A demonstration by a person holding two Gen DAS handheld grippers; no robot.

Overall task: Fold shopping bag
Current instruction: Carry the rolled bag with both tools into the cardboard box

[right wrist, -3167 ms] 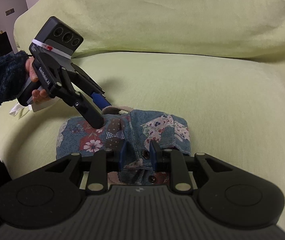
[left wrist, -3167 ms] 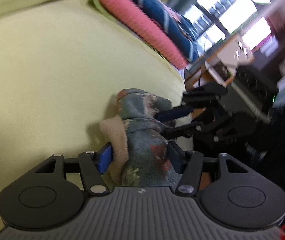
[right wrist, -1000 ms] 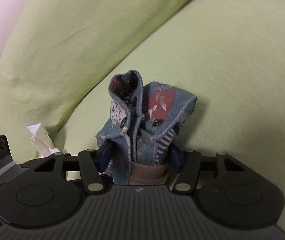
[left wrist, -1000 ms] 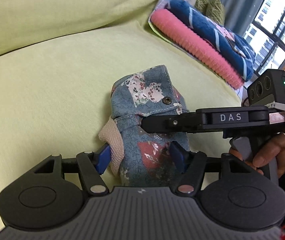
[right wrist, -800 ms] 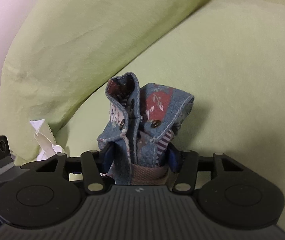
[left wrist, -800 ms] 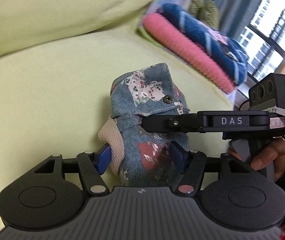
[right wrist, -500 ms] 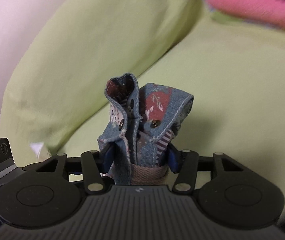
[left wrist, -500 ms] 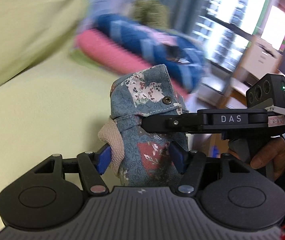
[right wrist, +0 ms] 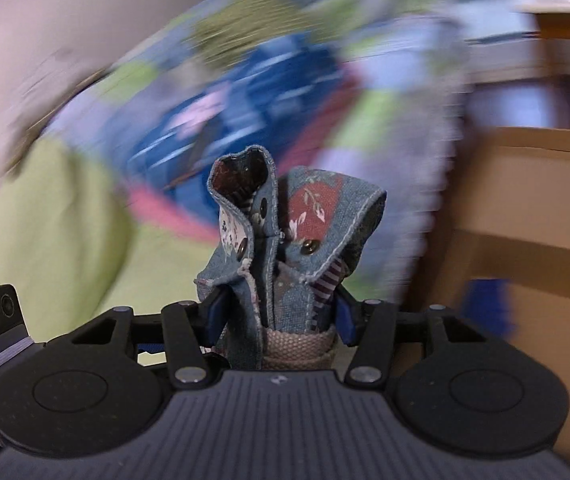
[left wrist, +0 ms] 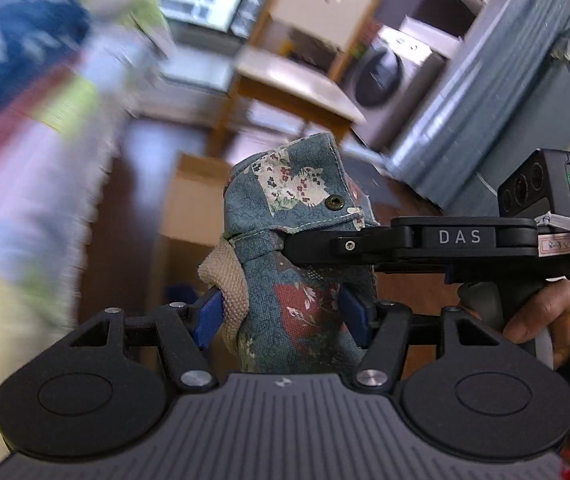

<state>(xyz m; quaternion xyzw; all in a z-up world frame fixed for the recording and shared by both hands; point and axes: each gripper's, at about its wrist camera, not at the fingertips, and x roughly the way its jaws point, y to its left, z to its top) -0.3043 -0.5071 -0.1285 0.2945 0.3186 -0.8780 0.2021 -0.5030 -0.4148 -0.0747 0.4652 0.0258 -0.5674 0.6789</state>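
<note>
Background smeared by blur: green sofa (right wrist: pixel 45 216) and a cardboard box (right wrist: pixel 525 216) barely readable. Folded shopping bag (left wrist: pixel 297 264), blue floral patchwork with brass snaps and a beige webbing strap, stands bundled upright, off any surface. Left gripper (left wrist: pixel 281 316) clamps its lower end, jaws part open; right gripper (right wrist: pixel 277 316) likewise pinches it from the side. Bag's base is hidden behind the gripper bodies.

Motion-blurred bedding (right wrist: pixel 245 112) behind the bag (right wrist: pixel 285 248)
</note>
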